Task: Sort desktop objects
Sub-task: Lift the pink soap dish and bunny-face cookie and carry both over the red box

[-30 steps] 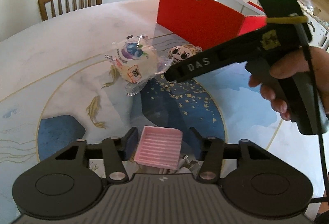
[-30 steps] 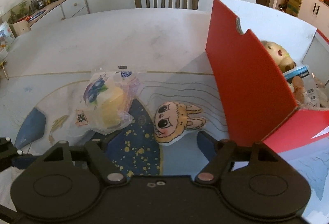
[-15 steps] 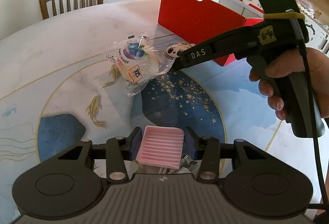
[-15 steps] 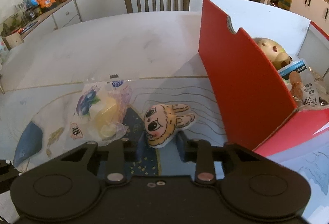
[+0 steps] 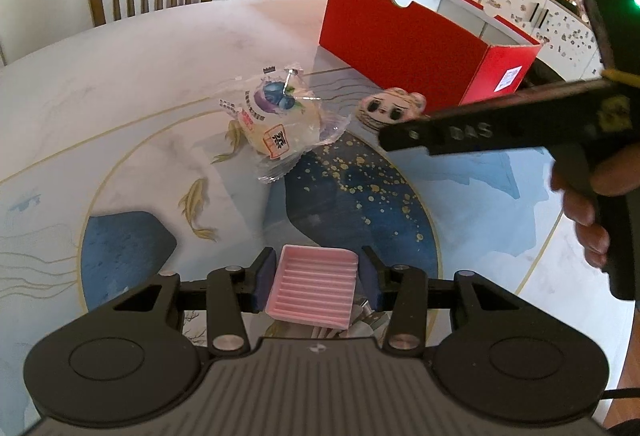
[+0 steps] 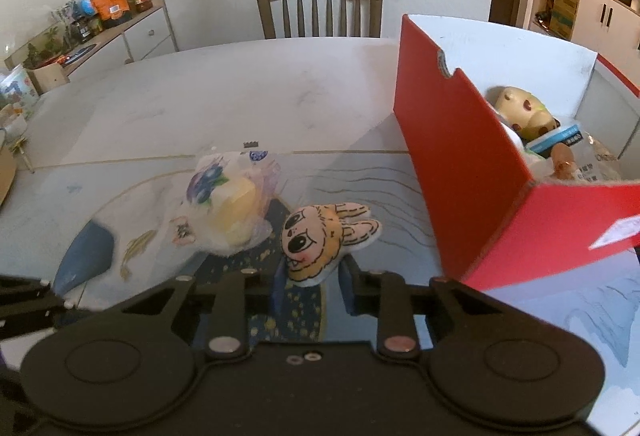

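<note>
right hand-held gripper (image 6: 310, 286): clamped on bunny toy (image 6: 320, 244) by its near edge | left hand-held gripper (image 5: 316, 282): gripping pink tray (image 5: 312, 286) | risk: thin pinch, my toy may slip before red box (image 6: 460, 172)

round painted table (image 5: 120, 84): wrapped bun (image 5: 276, 120), red box (image 5: 404, 52) resting on it.
</note>
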Tool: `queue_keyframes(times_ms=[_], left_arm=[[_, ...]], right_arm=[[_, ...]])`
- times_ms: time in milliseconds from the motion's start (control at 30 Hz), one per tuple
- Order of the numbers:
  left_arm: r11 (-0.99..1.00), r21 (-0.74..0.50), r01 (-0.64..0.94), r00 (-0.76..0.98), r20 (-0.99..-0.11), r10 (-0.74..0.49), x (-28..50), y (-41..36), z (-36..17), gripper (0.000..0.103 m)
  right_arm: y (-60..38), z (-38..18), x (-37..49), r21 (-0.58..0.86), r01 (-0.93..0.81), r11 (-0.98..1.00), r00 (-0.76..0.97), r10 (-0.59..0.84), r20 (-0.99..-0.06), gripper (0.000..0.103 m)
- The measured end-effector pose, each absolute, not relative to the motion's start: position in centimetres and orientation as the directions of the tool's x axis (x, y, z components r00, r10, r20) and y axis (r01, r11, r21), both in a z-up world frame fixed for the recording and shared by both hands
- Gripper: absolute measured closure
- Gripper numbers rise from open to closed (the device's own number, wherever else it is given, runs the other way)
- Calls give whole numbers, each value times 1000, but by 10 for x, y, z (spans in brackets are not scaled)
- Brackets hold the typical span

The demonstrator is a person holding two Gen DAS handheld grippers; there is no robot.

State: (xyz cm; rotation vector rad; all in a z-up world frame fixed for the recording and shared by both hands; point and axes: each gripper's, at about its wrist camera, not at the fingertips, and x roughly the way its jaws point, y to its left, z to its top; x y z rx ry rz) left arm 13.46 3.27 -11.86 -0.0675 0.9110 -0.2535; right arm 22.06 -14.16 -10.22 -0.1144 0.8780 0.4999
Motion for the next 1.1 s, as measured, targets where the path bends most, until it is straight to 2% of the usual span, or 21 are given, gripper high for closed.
queue_keyframes(times_ms=[467,1100], left_arm=[[965,-183,189,617,-742,-262,133,20,-86,60],[959,-209,194,668,-687,-285,146,-29,-28,60]], right_arm=[[-181,-71,187,114,-457,882,535,376,-756,77],[-245,-17,177,119,-477,871,588,416,-694,77]])
